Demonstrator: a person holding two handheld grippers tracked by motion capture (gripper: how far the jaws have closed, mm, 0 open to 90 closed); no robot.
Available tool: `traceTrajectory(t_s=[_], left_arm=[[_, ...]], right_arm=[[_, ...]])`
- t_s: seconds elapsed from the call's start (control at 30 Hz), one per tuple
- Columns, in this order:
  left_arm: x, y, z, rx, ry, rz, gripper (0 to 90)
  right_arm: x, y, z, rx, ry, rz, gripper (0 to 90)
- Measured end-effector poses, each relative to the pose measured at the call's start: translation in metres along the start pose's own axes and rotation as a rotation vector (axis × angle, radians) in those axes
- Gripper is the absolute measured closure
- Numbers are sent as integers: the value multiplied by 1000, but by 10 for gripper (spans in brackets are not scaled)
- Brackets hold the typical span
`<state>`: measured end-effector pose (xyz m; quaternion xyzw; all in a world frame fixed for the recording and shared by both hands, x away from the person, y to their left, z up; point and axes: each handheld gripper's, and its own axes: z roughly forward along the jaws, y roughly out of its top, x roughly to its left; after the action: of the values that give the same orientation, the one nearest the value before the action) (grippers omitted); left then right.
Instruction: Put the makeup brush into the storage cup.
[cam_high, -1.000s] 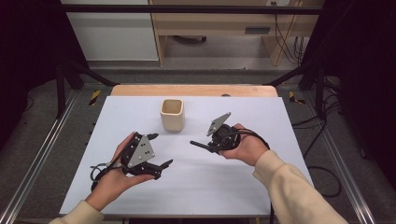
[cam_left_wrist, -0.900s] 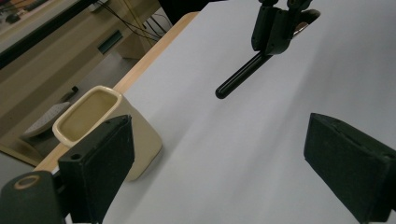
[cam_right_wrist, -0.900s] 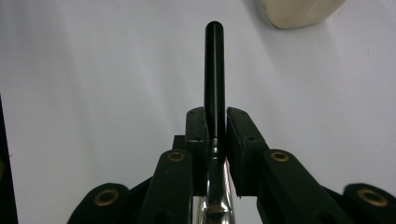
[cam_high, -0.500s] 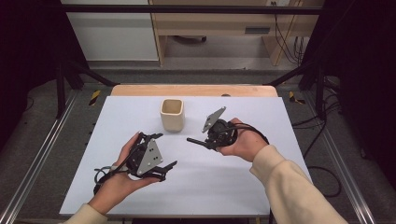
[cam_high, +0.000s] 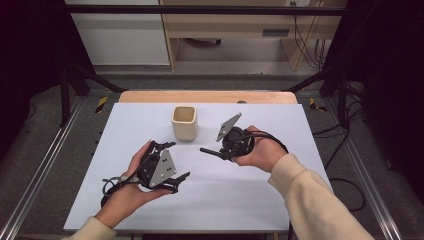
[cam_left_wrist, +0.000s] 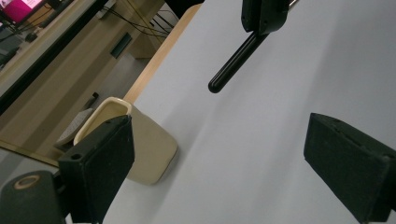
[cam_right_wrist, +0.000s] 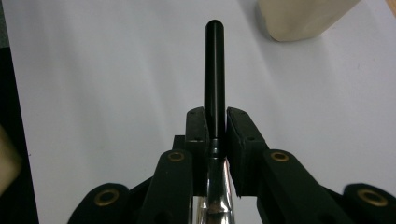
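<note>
My right gripper (cam_right_wrist: 215, 126) is shut on a slim black rod-shaped handle (cam_right_wrist: 215, 70), with a shiny metal part (cam_right_wrist: 215, 186) running back between the jaws. In the high view the right gripper (cam_high: 223, 150) hovers right of centre, and the handle (cam_high: 207, 150) points left. A cream square cup (cam_high: 184, 121) stands upright just beyond it; the cup (cam_right_wrist: 303, 14) lies ahead and to the right of the handle tip. My left gripper (cam_high: 177, 160) is held over the near left of the table. The left gripper (cam_left_wrist: 224, 163) is open with nothing between its jaws; past them are the cup (cam_left_wrist: 144, 144) and the handle (cam_left_wrist: 238, 60).
A white sheet (cam_high: 250, 200) covers the table, and a bare wooden strip (cam_high: 210, 96) runs along its far edge. Metal rails (cam_high: 45, 165) flank the table. Beyond it stand a wooden bench (cam_high: 235, 25) and floor cables (cam_high: 305, 30).
The left hand has crept a little to the right with its gripper. The right gripper has stayed almost in place, still shut on the black handle.
</note>
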<state>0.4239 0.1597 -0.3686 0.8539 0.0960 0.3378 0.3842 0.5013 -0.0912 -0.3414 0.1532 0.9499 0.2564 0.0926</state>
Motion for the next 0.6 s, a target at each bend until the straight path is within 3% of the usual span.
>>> traceTrajectory(t_s=[0.33,0.6], left_arm=[[-3,4,-3,-11,5,53,81],[-5,3,-4,-30,9,55,84]], right_arm=[[6,6,0,0,20,12,793],[12,13,3,13,42,9,793]])
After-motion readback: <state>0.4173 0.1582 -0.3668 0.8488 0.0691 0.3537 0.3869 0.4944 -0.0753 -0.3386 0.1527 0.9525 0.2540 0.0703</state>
